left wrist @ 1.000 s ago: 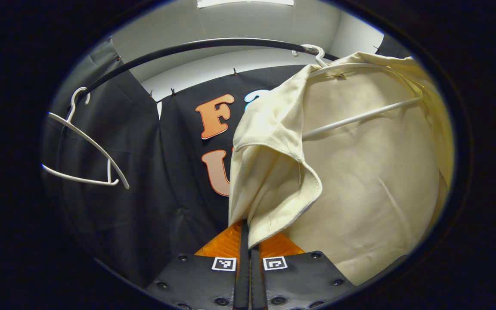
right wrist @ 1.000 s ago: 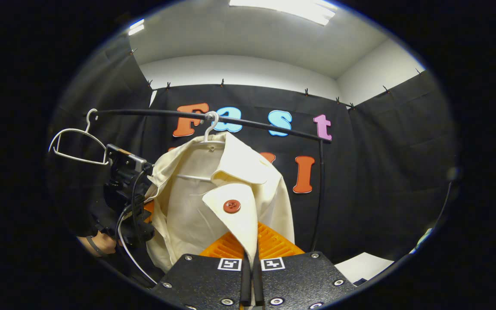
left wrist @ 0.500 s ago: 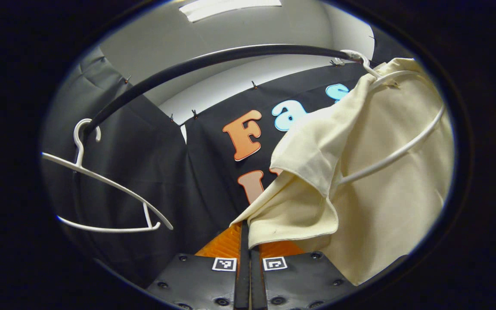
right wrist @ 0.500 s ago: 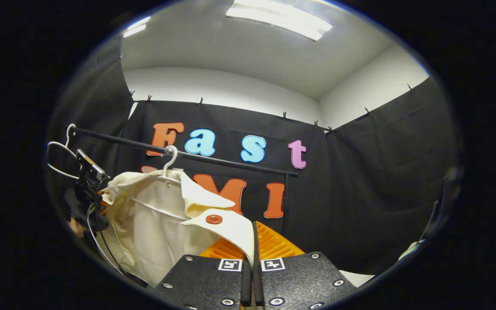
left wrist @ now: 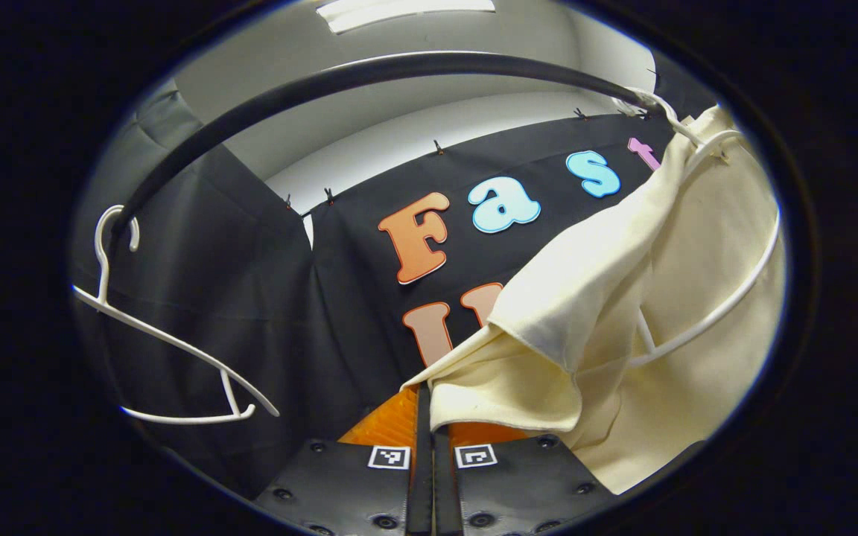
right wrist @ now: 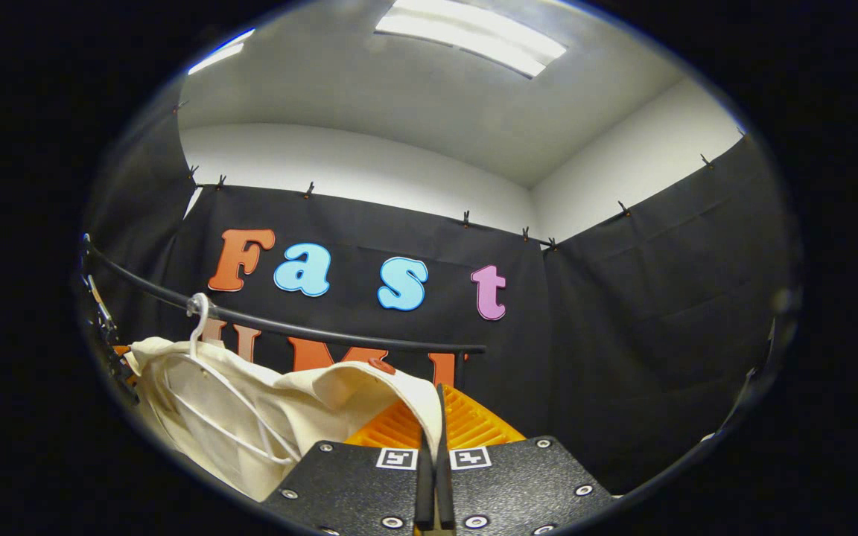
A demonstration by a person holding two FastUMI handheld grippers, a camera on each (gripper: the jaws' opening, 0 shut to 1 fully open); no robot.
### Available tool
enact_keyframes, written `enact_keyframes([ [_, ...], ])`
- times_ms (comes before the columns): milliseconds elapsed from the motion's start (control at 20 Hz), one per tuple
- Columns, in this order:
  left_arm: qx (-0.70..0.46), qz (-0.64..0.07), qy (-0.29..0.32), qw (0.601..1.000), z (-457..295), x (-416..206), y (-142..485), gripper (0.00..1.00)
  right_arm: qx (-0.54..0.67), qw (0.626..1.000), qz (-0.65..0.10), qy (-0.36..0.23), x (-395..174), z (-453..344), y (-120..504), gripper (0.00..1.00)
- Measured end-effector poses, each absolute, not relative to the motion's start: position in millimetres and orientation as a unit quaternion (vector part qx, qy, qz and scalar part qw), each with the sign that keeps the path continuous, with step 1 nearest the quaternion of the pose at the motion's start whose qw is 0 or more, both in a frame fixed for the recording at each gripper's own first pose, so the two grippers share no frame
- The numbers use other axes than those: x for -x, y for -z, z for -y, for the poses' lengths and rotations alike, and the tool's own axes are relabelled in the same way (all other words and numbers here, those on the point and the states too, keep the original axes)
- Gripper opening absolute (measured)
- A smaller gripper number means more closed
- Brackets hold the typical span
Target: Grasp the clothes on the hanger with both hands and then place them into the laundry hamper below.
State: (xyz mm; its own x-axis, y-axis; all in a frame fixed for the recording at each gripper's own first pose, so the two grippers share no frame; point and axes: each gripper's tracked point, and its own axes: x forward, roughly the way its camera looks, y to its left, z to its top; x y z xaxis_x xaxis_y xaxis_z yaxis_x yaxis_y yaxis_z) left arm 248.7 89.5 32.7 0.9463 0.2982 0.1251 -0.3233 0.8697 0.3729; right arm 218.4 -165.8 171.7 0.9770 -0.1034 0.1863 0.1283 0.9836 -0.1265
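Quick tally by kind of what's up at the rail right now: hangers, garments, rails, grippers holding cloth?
White hangers: 2, one bare, one inside the garment
Cream garments: 1
Black rails: 1
Grippers shut on the garment: 2, left gripper, right gripper
Total: 6

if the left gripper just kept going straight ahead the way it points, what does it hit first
The cream garment it already grips in its jaws; past that fold, probably the black cloth wall, though depth is hard to judge.

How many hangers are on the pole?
2. An empty white hanger hangs at the black rail's left end; another white hanger sits inside the cream shirt at its right end.
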Motion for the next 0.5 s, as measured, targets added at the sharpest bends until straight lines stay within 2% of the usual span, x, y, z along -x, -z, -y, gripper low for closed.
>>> enact_keyframes([
  [200,-0.197,0.030,-0.170,0.965,-95,-254,-36,0.09,0.062,0.995,0.045,0.062,-257,172,-111,0.01],
  [500,-0.200,0.012,-0.197,0.960,-124,-272,-29,0.13,0.021,0.999,0.020,0.028,-243,137,-42,0.01],
])
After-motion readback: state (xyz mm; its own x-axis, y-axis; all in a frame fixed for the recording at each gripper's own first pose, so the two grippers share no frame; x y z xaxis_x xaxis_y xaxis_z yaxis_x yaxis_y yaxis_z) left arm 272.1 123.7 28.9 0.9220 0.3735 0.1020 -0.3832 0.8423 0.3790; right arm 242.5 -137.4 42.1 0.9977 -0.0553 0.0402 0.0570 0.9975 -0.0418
